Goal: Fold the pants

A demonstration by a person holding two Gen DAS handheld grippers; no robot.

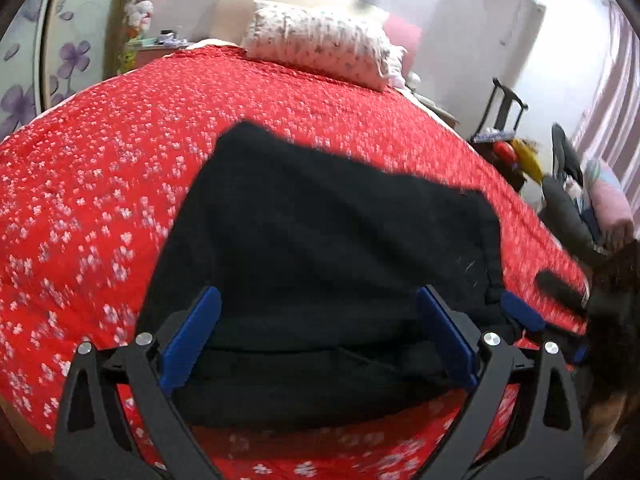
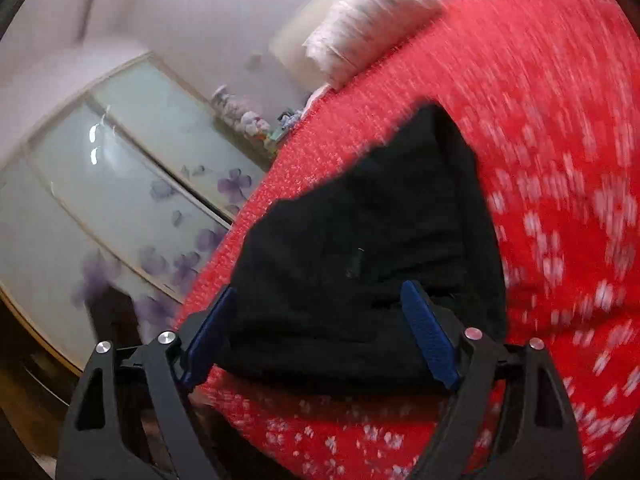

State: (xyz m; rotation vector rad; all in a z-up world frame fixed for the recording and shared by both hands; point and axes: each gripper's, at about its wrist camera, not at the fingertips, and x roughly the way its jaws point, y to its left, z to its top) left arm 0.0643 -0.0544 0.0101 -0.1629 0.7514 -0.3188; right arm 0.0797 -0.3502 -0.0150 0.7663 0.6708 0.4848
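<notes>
The black pants (image 1: 332,248) lie folded into a thick pile on the red flowered bedspread (image 1: 100,184). My left gripper (image 1: 316,332) is open, its blue pads (image 1: 192,340) held wide above the near edge of the pile. The other gripper's blue pad (image 1: 520,312) shows at the pants' right edge. In the right wrist view the pants (image 2: 360,252) lie just ahead, and my right gripper (image 2: 320,336) is open above their near edge, holding nothing. That view is blurred by motion.
A flowered pillow (image 1: 320,46) lies at the head of the bed. A wardrobe with purple flower panels (image 2: 120,184) stands beside the bed. Clutter, with a black chair frame (image 1: 504,112) and clothes (image 1: 600,200), sits off the bed's right side.
</notes>
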